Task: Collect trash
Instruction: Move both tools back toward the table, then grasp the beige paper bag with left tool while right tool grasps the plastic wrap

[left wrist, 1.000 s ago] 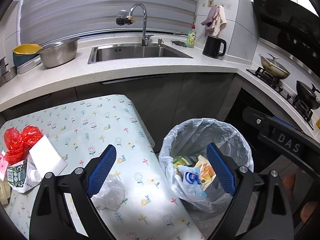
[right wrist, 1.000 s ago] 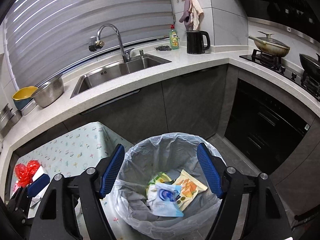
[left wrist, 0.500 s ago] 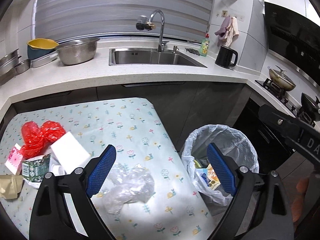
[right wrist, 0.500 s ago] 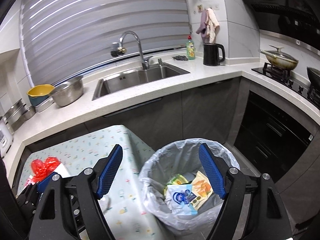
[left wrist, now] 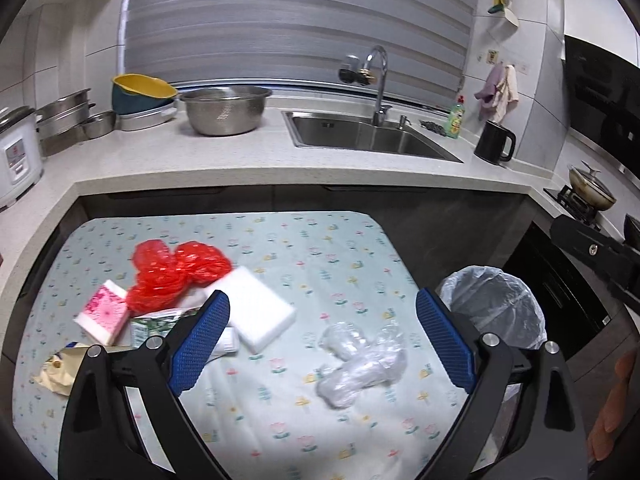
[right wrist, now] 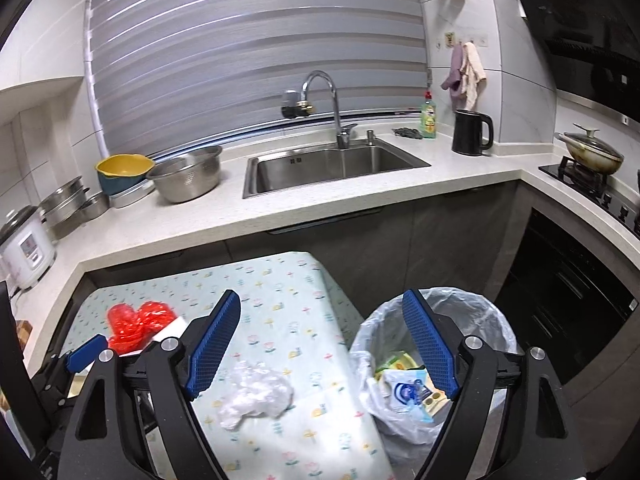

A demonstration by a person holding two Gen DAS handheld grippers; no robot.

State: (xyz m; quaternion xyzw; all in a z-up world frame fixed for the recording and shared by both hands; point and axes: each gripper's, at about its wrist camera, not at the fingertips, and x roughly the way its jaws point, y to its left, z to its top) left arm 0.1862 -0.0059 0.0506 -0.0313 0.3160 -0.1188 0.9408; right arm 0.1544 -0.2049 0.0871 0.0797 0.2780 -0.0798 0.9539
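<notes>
My left gripper is open and empty above the floral table. A crumpled clear plastic bag lies between its fingers; it also shows in the right wrist view. To the left lie a red plastic bag, a white block, a pink packet, a green carton and a tan wrapper. The lined trash bin stands right of the table. My right gripper is open and empty over the table edge and the bin, which holds wrappers.
A counter with a sink, a steel colander, a yellow bowl, a rice cooker and a black kettle runs behind the table. A stove with a pan is at the right.
Both grippers have swung left and back, away from the bin toward the table. The clear bag now sits between the left fingers, and more of the table's trash shows. Both stay open.
</notes>
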